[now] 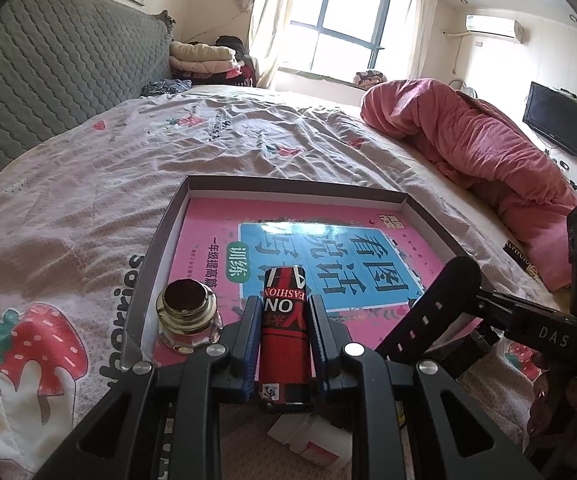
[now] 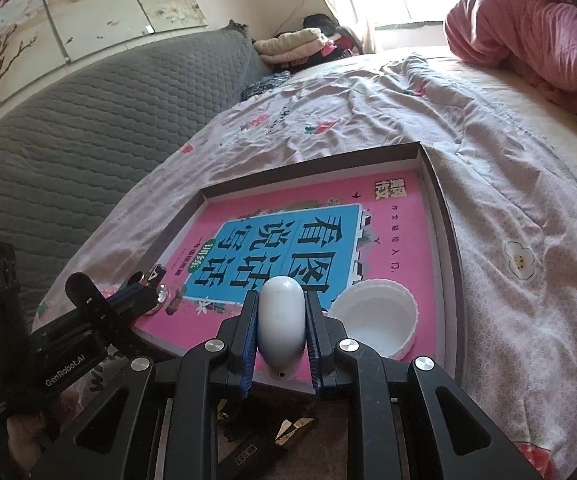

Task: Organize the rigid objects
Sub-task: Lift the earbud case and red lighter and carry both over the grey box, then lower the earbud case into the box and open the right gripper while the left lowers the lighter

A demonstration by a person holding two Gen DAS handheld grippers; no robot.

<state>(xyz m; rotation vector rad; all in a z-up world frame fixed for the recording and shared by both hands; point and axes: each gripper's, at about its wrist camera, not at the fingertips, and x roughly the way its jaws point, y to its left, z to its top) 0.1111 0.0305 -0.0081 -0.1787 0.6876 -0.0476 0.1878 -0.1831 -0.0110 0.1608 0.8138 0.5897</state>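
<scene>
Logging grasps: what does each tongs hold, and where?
Left tongs clamp the red tube around its middle; right tongs clamp the white capsule-shaped object by its sides.

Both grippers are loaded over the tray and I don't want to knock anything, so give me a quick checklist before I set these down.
1. Left gripper grip on the red can: ok, both fingers against its sides.
2. Right gripper grip on the white capsule: ok, held between both fingers.
3. Glass jar beside the can: not ok, very close to the left finger.
4. White lid beside the capsule: not ok, close to the right finger.
5. Free space on the pink book in the tray: ok, open further in.
</scene>
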